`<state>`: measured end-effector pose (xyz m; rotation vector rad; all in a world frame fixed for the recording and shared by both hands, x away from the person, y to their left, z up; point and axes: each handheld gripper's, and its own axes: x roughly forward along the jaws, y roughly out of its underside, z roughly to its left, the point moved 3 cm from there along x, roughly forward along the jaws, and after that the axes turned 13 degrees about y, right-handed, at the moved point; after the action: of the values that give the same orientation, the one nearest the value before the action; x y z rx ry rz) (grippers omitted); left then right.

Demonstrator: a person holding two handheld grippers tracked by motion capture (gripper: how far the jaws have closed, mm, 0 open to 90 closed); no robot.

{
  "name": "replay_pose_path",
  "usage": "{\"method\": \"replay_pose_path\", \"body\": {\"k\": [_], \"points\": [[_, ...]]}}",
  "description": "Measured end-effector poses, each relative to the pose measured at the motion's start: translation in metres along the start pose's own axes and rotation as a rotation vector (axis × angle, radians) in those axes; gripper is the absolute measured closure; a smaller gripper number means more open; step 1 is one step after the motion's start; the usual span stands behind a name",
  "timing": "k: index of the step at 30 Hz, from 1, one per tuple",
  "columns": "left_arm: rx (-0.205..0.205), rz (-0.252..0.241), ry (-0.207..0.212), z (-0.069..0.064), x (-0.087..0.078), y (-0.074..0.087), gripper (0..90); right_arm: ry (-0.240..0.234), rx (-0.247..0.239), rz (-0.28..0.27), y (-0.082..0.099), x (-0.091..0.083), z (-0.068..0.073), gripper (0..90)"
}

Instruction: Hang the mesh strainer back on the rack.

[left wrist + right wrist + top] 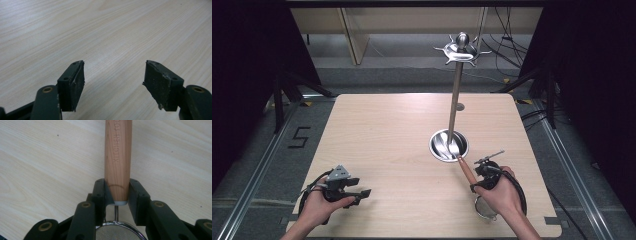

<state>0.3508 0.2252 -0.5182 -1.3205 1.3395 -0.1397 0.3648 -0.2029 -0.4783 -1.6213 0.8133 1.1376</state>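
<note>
A small strainer with a wooden handle [466,169] and a round metal mesh bowl [485,208] is held by my right gripper [475,176] at the table's front right. In the right gripper view the jaws are shut on the handle [118,157] near its lower end, just above the mesh bowl [117,232]. The handle's far tip points at the shiny round base [449,145] of a metal utensil stand [455,95], which has a ring of hooks [461,50] at its top. My left gripper [360,194] rests open at the front left, with bare wood between its jaws [113,82].
The light wooden table [392,130] is bare between the grippers and across its left half. Beyond its edges there are a grey floor, dark stands at both sides and cables at the back right.
</note>
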Motion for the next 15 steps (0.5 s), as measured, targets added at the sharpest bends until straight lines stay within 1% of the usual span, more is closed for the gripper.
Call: {"method": "replay_pose_path", "body": {"k": [1, 2, 3, 4, 5, 6, 7, 8, 9, 10, 11, 13, 14, 15], "points": [[0.008, 0.010, 0.000, 0.001, -0.001, 0.000, 31.9, 0.000, 0.000, 0.000, 0.000, 0.000, 0.000, 70.0], [0.007, 0.008, -0.001, 0.001, -0.001, 0.000, 31.9, -0.009, 0.009, -0.015, 0.000, -0.001, 0.000, 70.0], [0.011, 0.008, 0.001, 0.001, -0.001, 0.000, 31.9, -0.006, -0.008, -0.054, 0.000, -0.002, -0.002, 70.0], [0.011, 0.015, -0.001, 0.001, -0.001, 0.000, 31.9, -0.006, -0.008, -0.054, 0.000, -0.002, -0.002, 70.0], [0.004, 0.006, 0.000, 0.001, -0.001, 0.000, 31.9, -0.003, 0.017, -0.035, 0.001, -0.005, -0.001, 70.0], [0.002, 0.004, 0.000, 0.000, 0.000, 0.000, 31.9, -0.011, -0.001, -0.093, 0.000, -0.004, -0.003, 70.0], [0.002, 0.003, 0.002, 0.001, 0.000, 0.000, 31.9, -0.011, -0.001, -0.093, 0.000, -0.004, -0.003, 70.0], [0.003, 0.003, 0.003, 0.001, 0.000, 0.000, 31.9, -0.011, 0.005, -0.111, 0.001, -0.006, -0.003, 70.0], [0.002, 0.002, 0.002, 0.001, 0.000, 0.000, 31.9, -0.011, 0.005, -0.111, 0.001, -0.006, -0.003, 70.0], [0.003, 0.003, 0.001, 0.000, 0.000, 0.000, 31.9, -0.023, -0.007, -0.118, 0.002, -0.007, -0.004, 70.0], [0.002, 0.003, 0.000, 0.000, 0.000, 0.000, 31.9, -0.025, -0.025, -0.138, 0.002, -0.007, -0.006, 70.0], [0.002, 0.001, 0.003, 0.001, 0.000, 0.000, 31.9, -0.030, -0.016, -0.168, 0.001, -0.011, -0.007, 70.0], [0.002, 0.003, 0.002, 0.001, 0.000, 0.000, 31.9, -0.027, -0.027, -0.175, 0.001, -0.011, -0.008, 70.0], [0.002, 0.002, 0.003, 0.001, 0.000, 0.000, 31.9, -0.027, -0.027, -0.175, 0.001, -0.011, -0.008, 70.0]]}}
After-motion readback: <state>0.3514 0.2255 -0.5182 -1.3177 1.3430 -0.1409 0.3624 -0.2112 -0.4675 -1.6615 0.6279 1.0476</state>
